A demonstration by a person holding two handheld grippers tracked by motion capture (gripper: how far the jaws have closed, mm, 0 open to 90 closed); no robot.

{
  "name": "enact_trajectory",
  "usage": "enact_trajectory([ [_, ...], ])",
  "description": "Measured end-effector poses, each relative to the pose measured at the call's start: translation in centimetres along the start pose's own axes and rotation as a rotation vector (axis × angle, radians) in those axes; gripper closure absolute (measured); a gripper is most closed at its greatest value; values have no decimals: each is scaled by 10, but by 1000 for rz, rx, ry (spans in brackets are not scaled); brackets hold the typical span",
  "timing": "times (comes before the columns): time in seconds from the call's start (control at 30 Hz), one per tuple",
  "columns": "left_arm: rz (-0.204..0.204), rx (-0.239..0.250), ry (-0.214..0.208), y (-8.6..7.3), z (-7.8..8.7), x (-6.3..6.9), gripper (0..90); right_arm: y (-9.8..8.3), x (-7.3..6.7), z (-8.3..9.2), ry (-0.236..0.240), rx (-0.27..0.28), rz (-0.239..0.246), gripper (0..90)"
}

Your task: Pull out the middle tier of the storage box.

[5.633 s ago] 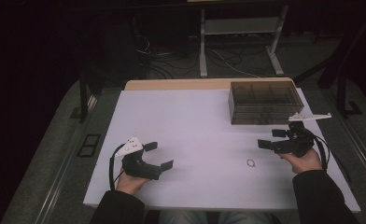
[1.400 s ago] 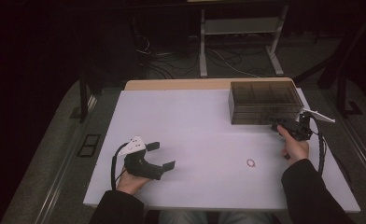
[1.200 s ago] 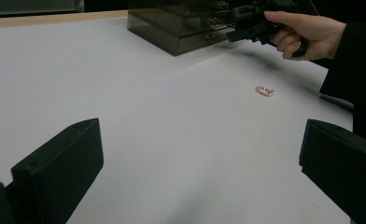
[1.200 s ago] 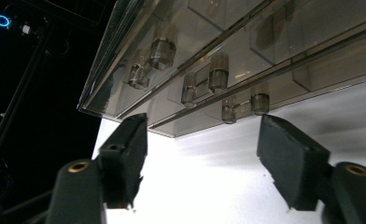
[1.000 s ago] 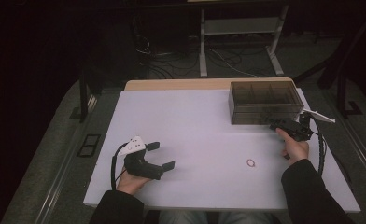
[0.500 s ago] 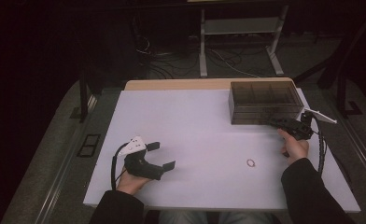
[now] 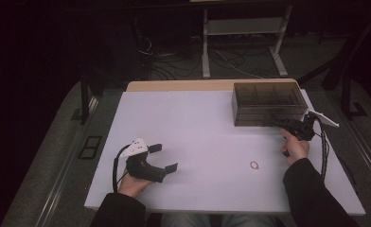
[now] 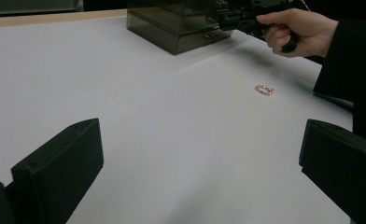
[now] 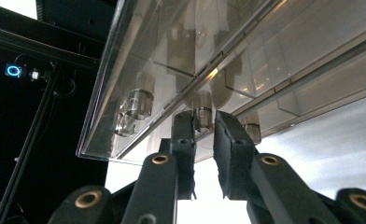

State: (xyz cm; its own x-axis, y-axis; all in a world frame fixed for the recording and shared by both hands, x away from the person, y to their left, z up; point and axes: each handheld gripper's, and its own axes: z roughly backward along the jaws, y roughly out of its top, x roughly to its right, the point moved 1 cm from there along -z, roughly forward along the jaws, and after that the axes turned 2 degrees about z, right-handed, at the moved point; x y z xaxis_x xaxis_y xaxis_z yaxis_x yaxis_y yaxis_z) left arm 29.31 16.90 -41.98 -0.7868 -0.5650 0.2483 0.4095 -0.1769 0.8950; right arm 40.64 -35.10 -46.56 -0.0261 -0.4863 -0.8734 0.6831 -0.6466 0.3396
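Right gripper [image 9: 203, 122] fingers just closed onto a clear knob [image 9: 202, 116] of the smoky, see-through drawer box [image 7: 266, 104]; left gripper [image 7: 163, 157] wide open, empty.

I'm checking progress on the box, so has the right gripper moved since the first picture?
Yes. The right gripper has gone from open table near the ring up to the smoky box, jaws just closing on a drawer knob.
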Motion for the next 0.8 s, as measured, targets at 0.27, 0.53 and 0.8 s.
enact_trajectory([
  [0.27, 2, -1, -4, 0, -1, 0, 0, -1, 0, 0, 2, 11, -16, 796],
  [0.53, 1, -3, 3, 1, 1, -2, 0, -4, -7, 2, -47, 23, 2, 803],
  [0.8, -4, -3, 7, 1, 1, -3, 0, -9, -8, 7, -52, 18, -5, 803],
])
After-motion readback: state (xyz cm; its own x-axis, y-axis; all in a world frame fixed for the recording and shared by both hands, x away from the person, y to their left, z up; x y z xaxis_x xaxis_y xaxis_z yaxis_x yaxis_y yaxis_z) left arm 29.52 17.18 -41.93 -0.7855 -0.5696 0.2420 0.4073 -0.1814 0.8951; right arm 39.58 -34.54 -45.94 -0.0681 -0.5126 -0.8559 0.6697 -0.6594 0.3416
